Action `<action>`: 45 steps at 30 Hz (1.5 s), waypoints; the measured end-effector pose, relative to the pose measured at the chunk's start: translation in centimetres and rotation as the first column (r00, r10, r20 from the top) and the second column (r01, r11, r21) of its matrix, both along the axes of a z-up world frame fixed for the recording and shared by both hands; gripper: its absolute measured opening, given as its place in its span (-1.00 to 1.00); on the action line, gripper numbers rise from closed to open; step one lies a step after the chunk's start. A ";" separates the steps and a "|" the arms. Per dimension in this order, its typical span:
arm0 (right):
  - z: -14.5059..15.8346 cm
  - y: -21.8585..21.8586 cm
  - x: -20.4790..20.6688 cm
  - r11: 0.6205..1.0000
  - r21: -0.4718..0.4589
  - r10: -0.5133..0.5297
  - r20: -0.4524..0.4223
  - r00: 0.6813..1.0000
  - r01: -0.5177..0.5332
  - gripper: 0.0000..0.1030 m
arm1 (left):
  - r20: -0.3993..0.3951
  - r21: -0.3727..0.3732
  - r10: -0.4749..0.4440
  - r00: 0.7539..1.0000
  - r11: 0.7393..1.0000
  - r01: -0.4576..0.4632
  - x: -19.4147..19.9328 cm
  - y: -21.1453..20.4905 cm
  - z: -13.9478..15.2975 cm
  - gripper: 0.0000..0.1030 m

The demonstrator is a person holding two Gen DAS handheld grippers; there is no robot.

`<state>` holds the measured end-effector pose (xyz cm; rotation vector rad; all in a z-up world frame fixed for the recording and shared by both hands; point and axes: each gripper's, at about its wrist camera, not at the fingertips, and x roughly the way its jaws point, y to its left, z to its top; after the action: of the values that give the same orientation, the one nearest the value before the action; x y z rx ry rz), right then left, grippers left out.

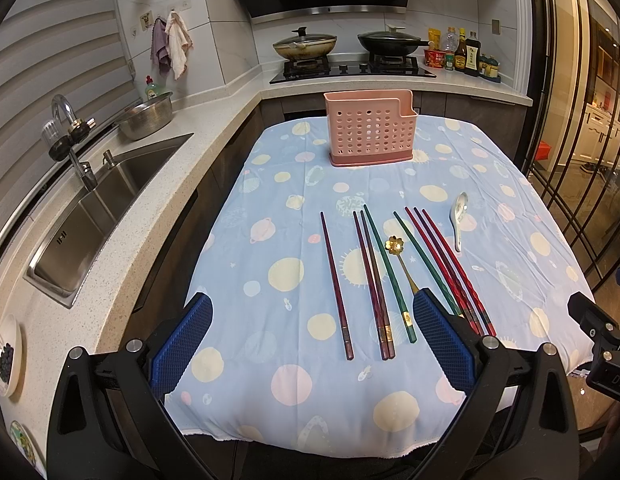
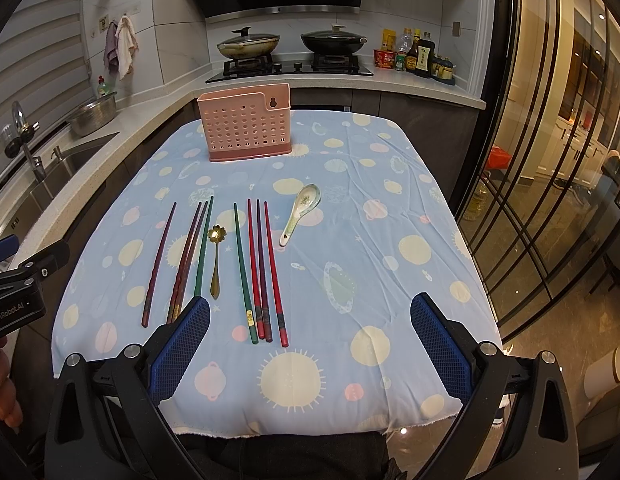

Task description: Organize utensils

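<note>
A pink perforated utensil holder point(image 1: 369, 133) point(image 2: 248, 127) stands upright at the far end of the table. Several chopsticks lie side by side in the middle of the blue patterned cloth: maroon ones point(image 1: 336, 285) point(image 2: 159, 261) on the left, green ones point(image 1: 388, 272) point(image 2: 243, 268), red ones point(image 1: 450, 268) point(image 2: 275, 272) on the right. Between them lies a gold flower-bowl spoon point(image 1: 395, 245) point(image 2: 216, 256). A white ceramic spoon point(image 1: 459, 216) point(image 2: 300, 211) rests further right. My left gripper point(image 1: 310, 344) and my right gripper point(image 2: 310, 340) hover open above the near table edge, holding nothing.
The table point(image 1: 270, 208) wears a blue cloth with dots. A sink point(image 1: 94, 216) and counter run along the left, with a steel bowl point(image 1: 148, 116). A stove with two lidded pans point(image 1: 306, 46) stands behind. Glass doors point(image 2: 550, 160) are on the right. A hand point(image 2: 2, 384) holds the left gripper.
</note>
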<state>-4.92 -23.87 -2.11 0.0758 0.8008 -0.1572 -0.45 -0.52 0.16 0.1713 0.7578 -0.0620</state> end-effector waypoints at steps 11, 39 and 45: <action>-0.1 -0.2 0.0 1.000 0.001 0.000 0.000 1.000 0.000 0.87 | -0.003 -0.005 -0.004 1.000 1.000 0.004 0.0 -0.1 -0.1 0.86; -6.7 -1.8 6.8 0.995 0.097 -0.023 -0.140 0.990 0.037 0.87 | -0.344 -0.099 0.015 0.939 0.994 -0.052 8.3 2.6 -12.2 0.78; -7.9 -1.6 9.0 0.995 0.098 -0.016 -0.167 0.986 0.033 0.87 | -0.417 -0.133 -0.009 0.909 0.990 -0.052 9.8 2.7 -14.7 0.38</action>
<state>4.05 -25.50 -10.01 0.1691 0.9740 -0.1475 9.34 2.14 -14.57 0.0115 1.1801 -0.1340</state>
